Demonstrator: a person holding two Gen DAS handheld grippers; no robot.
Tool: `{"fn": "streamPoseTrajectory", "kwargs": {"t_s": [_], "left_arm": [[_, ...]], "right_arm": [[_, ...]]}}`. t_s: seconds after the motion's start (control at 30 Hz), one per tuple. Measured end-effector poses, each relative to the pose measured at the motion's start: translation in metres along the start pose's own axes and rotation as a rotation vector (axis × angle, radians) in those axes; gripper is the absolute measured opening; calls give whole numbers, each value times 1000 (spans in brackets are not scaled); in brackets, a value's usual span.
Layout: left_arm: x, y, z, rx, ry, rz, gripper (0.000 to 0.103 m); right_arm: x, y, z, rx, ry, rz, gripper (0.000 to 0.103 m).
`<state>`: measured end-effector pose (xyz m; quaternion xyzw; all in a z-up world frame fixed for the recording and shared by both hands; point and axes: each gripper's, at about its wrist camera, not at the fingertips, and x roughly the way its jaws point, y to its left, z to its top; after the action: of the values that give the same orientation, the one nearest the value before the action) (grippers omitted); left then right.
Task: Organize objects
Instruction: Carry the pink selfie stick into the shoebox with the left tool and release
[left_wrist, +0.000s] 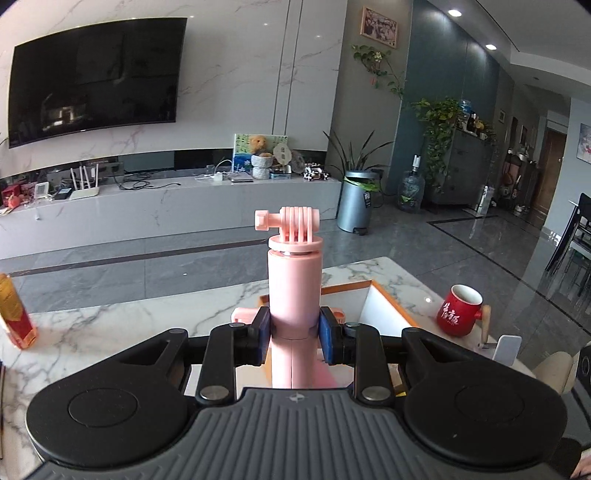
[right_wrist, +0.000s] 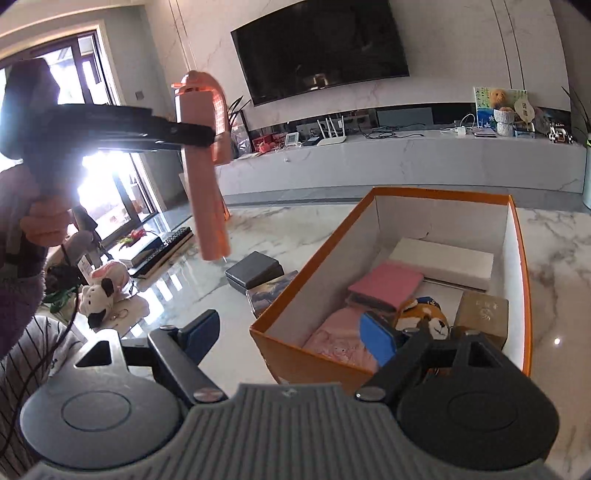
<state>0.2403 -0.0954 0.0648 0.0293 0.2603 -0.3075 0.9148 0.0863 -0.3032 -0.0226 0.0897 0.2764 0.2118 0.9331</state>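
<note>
The left gripper (left_wrist: 294, 338) pinches the pink selfie stick (left_wrist: 294, 295) upright, raised above the marble table (right_wrist: 277, 236) beside the orange box (right_wrist: 519, 236); the right gripper (right_wrist: 291, 341) hangs spread over the box's near corner. Carrying appears under way; next, lowering the stick into the box's free space.

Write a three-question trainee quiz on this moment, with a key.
1. True or false: the left gripper is shut on the pink selfie stick.
2. What is the state of the right gripper: A open, B shut on a box, C shut on the mug?
3. Fill in: the pink notebook lies inside the ____ box.

Key: 1 true. 2 A. 3 orange.
</note>
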Motion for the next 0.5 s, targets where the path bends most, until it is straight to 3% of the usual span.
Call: {"fn": "streamPoseTrajectory", "kwargs": {"t_s": [0.23,0.5], "left_arm": [[96,-39,10,-7,43,-29,31],[187,-47,-16,-82,226,-4,31]], "right_arm": [[-1,-11,-14,66,-15,42,84],[-4,-36,-21,185,-37,100,84]]}}
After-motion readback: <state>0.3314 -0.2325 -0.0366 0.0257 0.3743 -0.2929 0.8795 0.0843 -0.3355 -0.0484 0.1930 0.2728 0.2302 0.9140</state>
